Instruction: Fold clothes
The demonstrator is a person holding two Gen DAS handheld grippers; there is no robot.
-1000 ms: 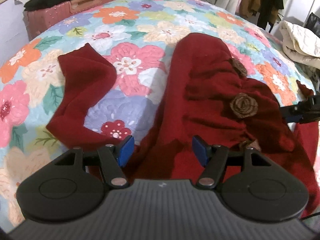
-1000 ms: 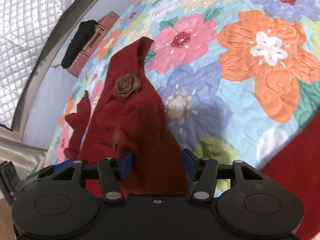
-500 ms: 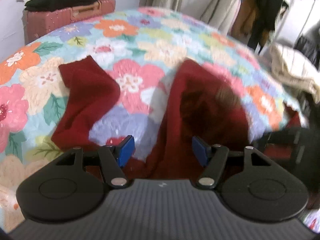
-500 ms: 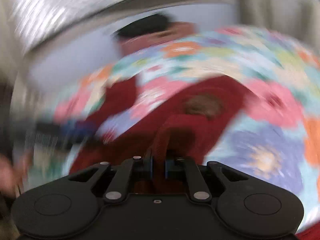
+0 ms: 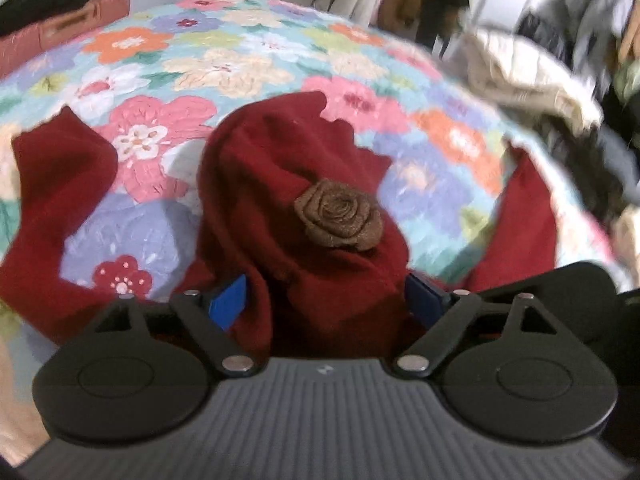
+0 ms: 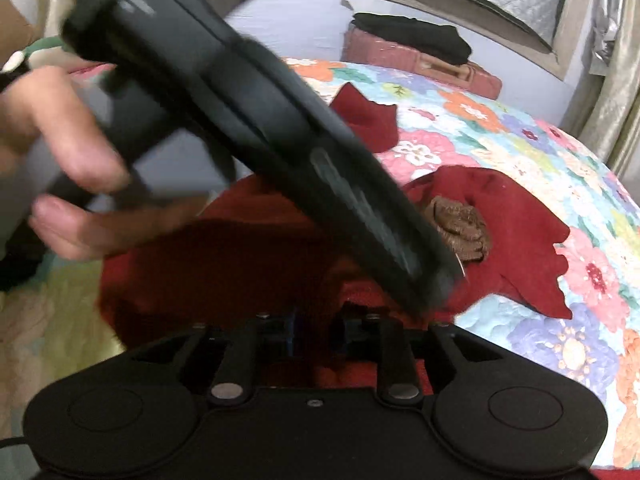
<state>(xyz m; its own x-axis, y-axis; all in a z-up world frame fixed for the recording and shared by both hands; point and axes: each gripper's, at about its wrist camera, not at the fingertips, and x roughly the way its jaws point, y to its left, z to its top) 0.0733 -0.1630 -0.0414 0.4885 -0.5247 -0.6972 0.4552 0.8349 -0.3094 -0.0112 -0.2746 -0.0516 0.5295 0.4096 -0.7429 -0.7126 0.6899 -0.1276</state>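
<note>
Fingers of the left gripper [image 5: 326,300] stand wide around the red top [image 5: 280,184]; right gripper [image 6: 318,330] pinches its cloth. Lift slowly, keeping the edge flat.

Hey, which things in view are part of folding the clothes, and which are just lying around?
Part of the job: red garment with brown fabric rose, left gripper, right gripper.
Lying about: cream jacket, pink suitcase, black clothing on it.
</note>
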